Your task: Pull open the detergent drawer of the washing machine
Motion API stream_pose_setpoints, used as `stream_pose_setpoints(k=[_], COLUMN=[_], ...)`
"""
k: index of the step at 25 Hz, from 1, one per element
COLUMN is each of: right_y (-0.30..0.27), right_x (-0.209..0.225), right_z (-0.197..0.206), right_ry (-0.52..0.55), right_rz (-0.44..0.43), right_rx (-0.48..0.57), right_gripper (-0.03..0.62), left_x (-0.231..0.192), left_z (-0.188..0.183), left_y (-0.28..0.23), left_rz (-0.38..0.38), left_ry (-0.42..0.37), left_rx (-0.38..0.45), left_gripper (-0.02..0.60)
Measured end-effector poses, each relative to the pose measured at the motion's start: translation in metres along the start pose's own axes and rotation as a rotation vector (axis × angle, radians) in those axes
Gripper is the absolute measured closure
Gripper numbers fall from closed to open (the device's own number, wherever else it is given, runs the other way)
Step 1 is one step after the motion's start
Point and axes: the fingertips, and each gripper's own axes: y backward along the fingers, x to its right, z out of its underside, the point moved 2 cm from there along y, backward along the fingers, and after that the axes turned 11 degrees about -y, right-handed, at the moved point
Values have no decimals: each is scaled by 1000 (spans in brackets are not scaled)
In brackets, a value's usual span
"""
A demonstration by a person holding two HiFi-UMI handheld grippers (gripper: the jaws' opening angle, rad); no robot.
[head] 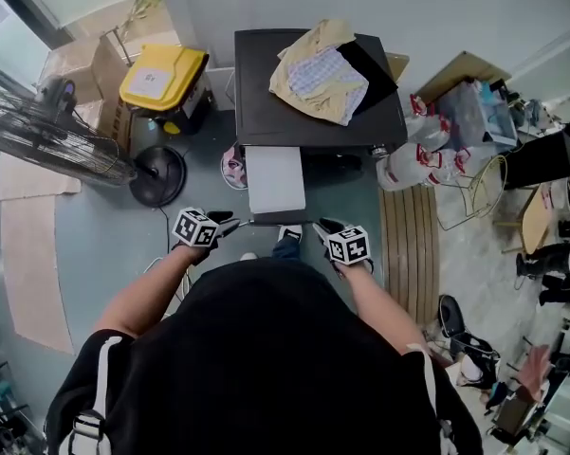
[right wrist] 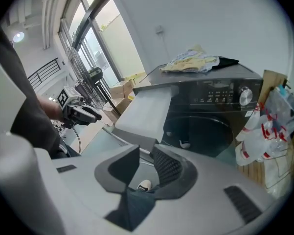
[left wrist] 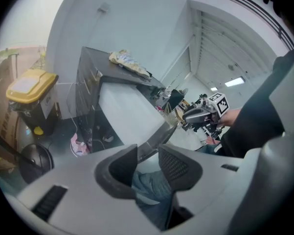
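Blue-grey floor [head: 95,245], white walls, cluttered room seen from above. Far left: one floor fan [head: 52,131] and one yellow-lidded bin [head: 163,76] beside cardboard boxes [head: 81,64]. Centre: one dark washing machine [head: 266,93] against the wall, with one pile of clothes [head: 321,76] lying on its top. One detergent drawer [head: 275,180], pale grey, sticks well out from the machine's front toward the person, with its front edge running between the two tools. There are two hand-held grippers, one at each end of that front edge. The left hand-held gripper [left wrist: 147,147] has its jaws about halfway closed, and the drawer's dark front lip runs into the gap with the pads on it, so it grips the left end. The right hand-held gripper [right wrist: 146,150] has its jaws at a similar half width, and the drawer's front corner sits right at the jaw tips; it looks clamped there, though contact is less clear than on the left. Each gripper carries one marker cube, and both forearms are bare. To the right of the machine are white plastic bags with red print [head: 419,154], one wooden slat mat [head: 410,254] on the floor, then assorted clutter.
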Motion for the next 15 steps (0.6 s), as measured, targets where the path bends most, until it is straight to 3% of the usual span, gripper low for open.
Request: stream_pose_setpoints(k=[6,15], right_y=[19,46], right_x=[-4,-24], right_z=[-29,-74], right_ry=[-6,33], right_rz=[27,43], right_rx=[107,238], right_gripper=[502,502], left_x=[4,-10], left_z=[-35,-88], left_y=[17,55], left_rz=[-19,-83], left_ry=[-71,-82], left_rx=[77,229], left_gripper=[442,442])
